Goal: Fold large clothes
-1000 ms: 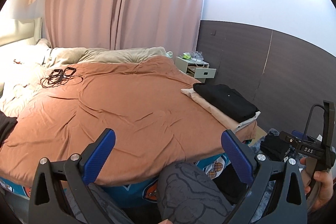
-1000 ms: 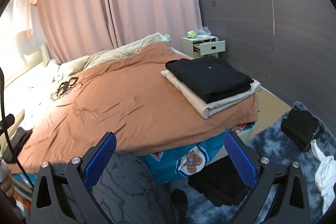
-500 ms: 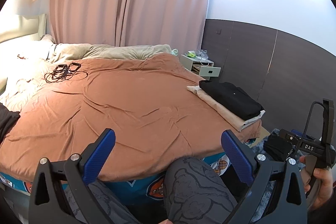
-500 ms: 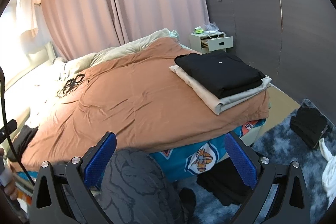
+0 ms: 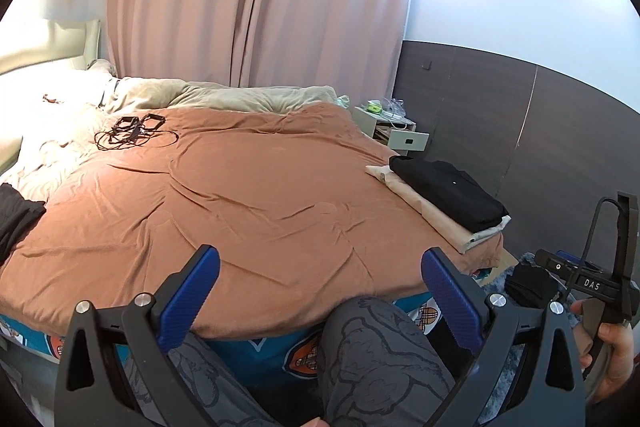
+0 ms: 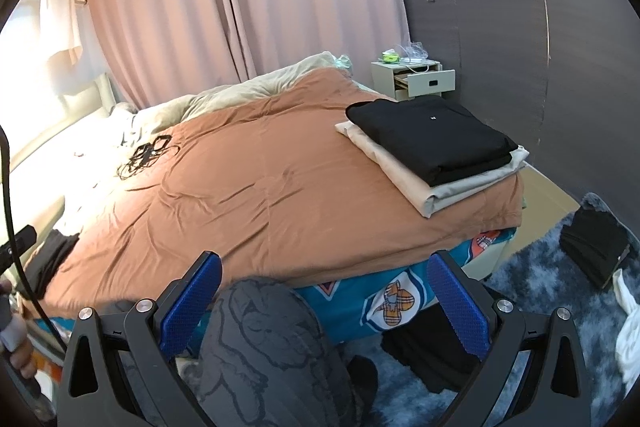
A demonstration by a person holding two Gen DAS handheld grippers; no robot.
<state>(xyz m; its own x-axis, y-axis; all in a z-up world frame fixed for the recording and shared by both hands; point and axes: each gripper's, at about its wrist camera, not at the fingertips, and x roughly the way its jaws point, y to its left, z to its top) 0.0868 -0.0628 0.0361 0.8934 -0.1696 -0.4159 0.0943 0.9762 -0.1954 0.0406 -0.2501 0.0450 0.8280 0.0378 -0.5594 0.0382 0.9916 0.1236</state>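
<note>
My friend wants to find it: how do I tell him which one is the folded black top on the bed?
Find the big bed with the orange-brown cover. At its right corner, near the little bedside cabinet, sits a neat stack of folded clothes. The folded black top is the dark one on top, with a tiny white mark, lying on the folded beige piece.

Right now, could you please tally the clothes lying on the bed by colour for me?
Black: 2, the folded black garment on the stack and a loose black garment at the bed's left edge.
Beige: 1, the folded beige garment under the black one.
Pale grey-white: 1, a folded layer showing at the stack's edge.
Total: 4
</note>
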